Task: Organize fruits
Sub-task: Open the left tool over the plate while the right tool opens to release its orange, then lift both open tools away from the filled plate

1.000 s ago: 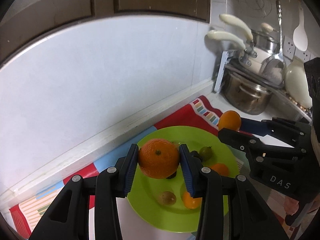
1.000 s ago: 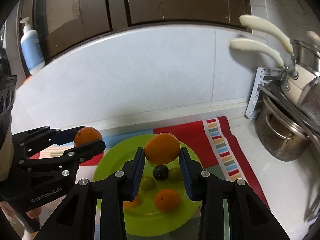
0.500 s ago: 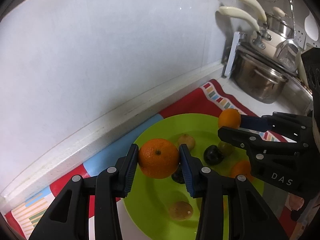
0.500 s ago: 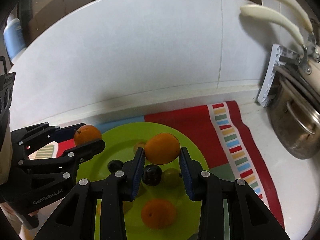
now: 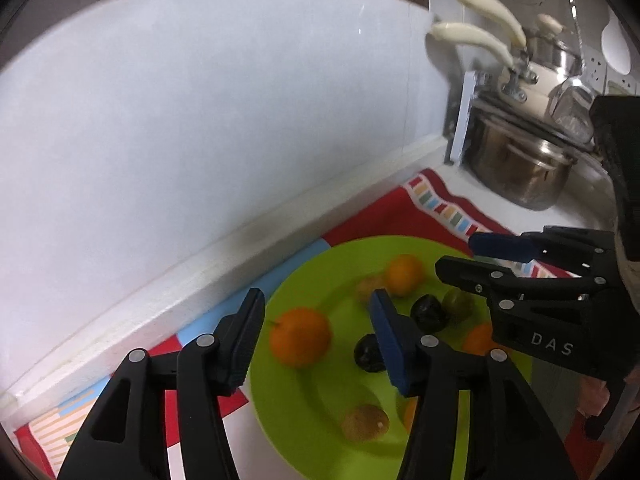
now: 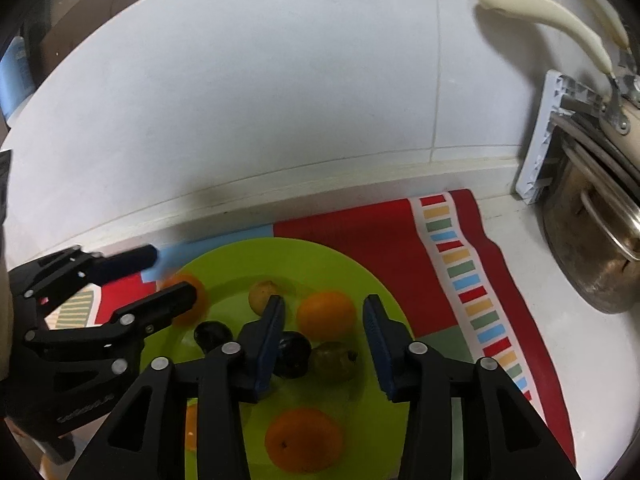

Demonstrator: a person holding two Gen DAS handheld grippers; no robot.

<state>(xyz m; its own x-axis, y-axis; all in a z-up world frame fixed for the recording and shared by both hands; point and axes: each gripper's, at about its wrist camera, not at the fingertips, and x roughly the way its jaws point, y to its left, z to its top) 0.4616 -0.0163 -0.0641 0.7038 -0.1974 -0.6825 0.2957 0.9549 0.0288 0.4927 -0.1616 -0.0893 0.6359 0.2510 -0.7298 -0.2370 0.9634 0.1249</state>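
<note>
Both my grippers, left gripper [image 5: 318, 336] and right gripper [image 6: 323, 346], have just been opening; each orange [image 5: 300, 342], [image 6: 326, 316] now lies loose between parted jaws on the green plate [image 5: 308, 432]. All visible fruit sits on it, so I judge little remains.

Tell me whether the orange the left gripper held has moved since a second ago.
Yes. The orange has dropped from between the left gripper's just-opened jaws onto the green plate.

You can read "DAS" in white letters on the black body of the right gripper [image 5: 496, 256], at the right of the left wrist view. The white lettering on the left gripper [image 6: 160, 272], lower left of the right wrist view, is too blurred to read.
</note>
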